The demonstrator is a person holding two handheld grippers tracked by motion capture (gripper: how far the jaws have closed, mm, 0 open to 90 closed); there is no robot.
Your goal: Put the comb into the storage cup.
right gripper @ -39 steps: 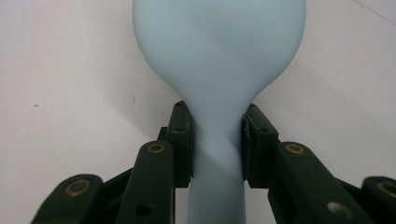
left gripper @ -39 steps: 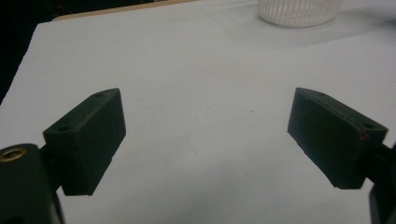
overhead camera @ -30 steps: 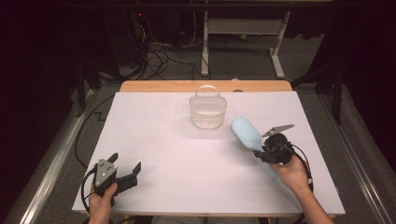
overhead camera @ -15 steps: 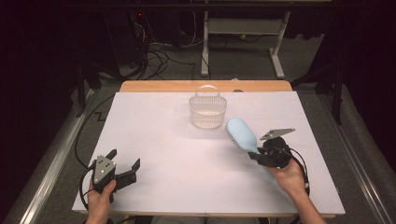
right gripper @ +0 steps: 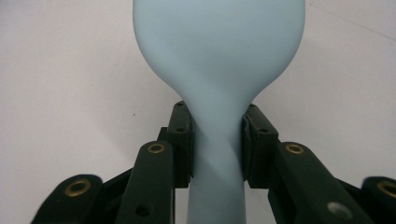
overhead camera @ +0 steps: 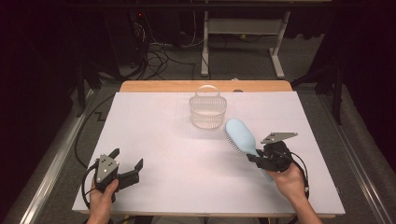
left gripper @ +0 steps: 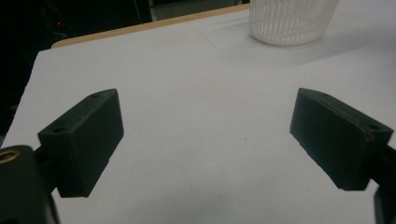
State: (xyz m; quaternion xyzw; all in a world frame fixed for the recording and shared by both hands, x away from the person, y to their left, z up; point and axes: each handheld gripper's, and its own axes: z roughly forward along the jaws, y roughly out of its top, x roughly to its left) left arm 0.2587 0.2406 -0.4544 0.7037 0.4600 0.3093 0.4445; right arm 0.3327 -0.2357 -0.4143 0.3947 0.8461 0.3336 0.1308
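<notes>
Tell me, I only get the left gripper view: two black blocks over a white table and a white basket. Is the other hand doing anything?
Observer: Yes. The right hand-held gripper is shut on a pale blue hairbrush, clamped at the neck of its handle.
Operator: Is the brush near that basket?
Observer: Its head points toward the white basket, just beside it, not inside.
Operator: Is anything in the basket?
Observer: From the high view it looks empty.
Operator: And my gripper?
Observer: The left hand-held gripper is open, holding nothing, low at the table's near left corner.

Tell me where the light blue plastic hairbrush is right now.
In the high view, the light blue plastic hairbrush is right of centre, its handle clamped in the right gripper, its head just short of the white slatted basket.
</notes>
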